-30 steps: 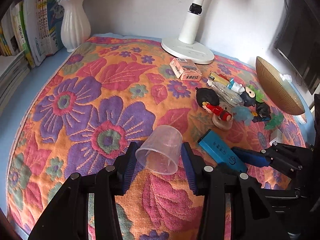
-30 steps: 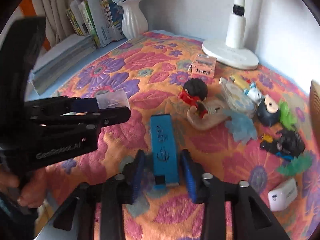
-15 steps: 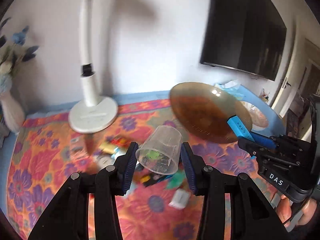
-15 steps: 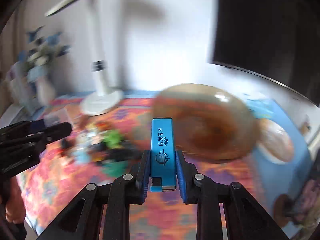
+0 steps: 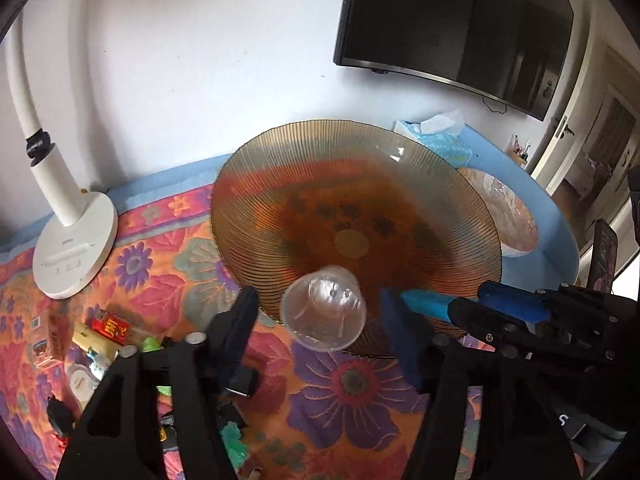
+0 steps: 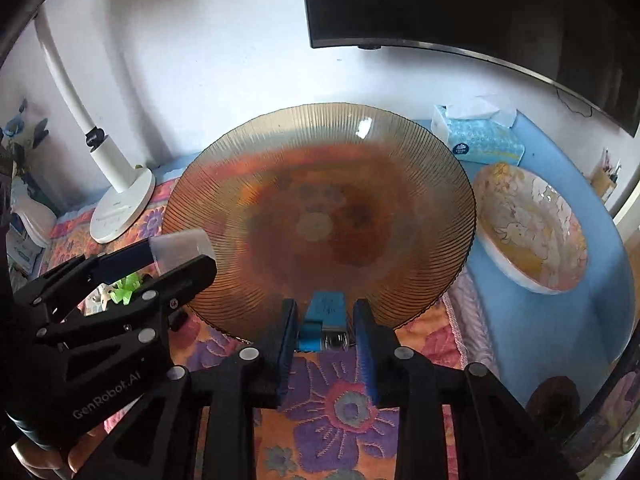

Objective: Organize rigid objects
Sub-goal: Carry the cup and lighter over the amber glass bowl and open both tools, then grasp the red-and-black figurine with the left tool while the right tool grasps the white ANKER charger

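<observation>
**Both tools over the amber plate, jaws spread, cup and blue box between them**

Left tool [image 5: 320,320]: jaws wide. A clear plastic cup [image 5: 323,313] sits between the fingers, its base turned toward the camera. A visible gap separates it from each pad, so it is not clamped. In the left wrist view the cup overlaps the near rim of the ribbed amber plate [image 5: 280,184]. Whether the cup rests on the plate or is in the air cannot be told.

Right tool [image 6: 325,326]: jaws spread wider than the object between them. A blue box [image 6: 326,310] with a clear end lies there, pointing away from the camera, its far end over the plate's near rim [image 6: 400,148]. Gaps show on both sides of the box; contact with the pads is not evident.

The two tools are side by side, the left one's cup near the plate's left edge in the right wrist view [image 6: 182,246].

Surroundings: the plate stands on a flowered cloth [image 5: 352,384] covering the desk. A white lamp base [image 5: 74,248] is left of the plate. Small items, among them a red packet [image 5: 110,326], lie in a cluster to the left of the left tool. A patterned bowl [image 6: 532,236] and a tissue box [image 6: 476,132] sit to the right of the plate. A dark screen [image 5: 460,20] hangs on the wall.
</observation>
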